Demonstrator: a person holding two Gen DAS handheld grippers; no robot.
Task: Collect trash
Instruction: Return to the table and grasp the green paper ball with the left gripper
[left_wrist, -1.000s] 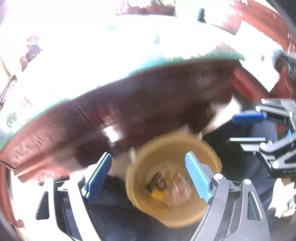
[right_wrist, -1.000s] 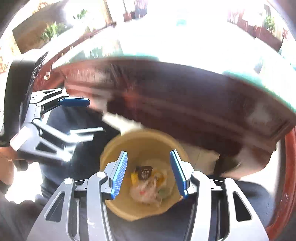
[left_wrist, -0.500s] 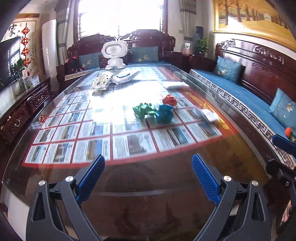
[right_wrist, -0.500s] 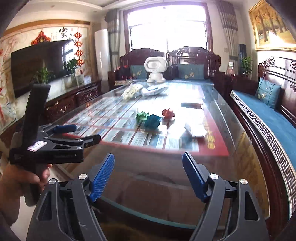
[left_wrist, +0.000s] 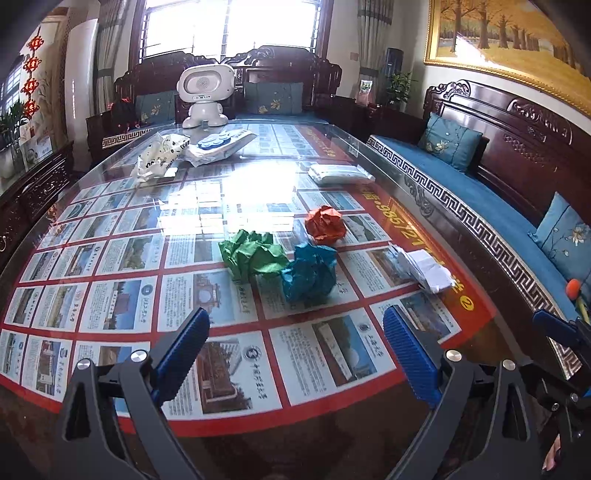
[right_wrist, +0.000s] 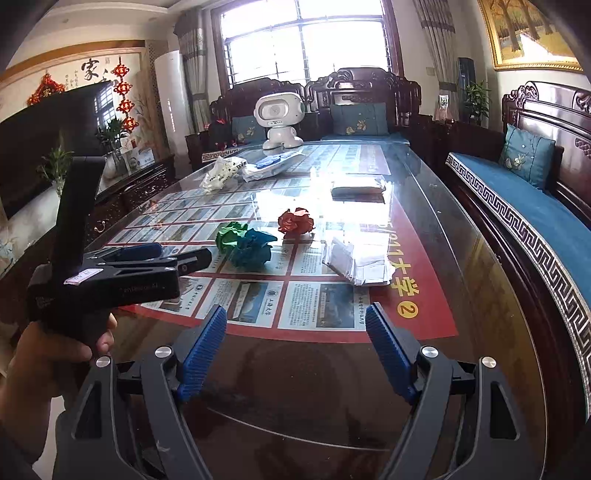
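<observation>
On the glass-topped table (left_wrist: 110, 206), near its middle: three crumpled paper balls, green (left_wrist: 251, 254), teal (left_wrist: 310, 275) and orange-red (left_wrist: 325, 224), with green and teal touching and orange-red just beyond. Just to their right, a crushed white paper packet (left_wrist: 424, 267). Likely very light, soft and springy; prone to skidding on the slick glass if nudged from one side. Best pinched across the widest bulge, pads on opposite flanks, squeezing until the creases give. Left claw (left_wrist: 295, 354) spread wide and empty, having just opened further. Right claw (right_wrist: 295, 350) likewise apart with nothing between, also freshly widened. Both short of the balls, over the near table edge.
</observation>
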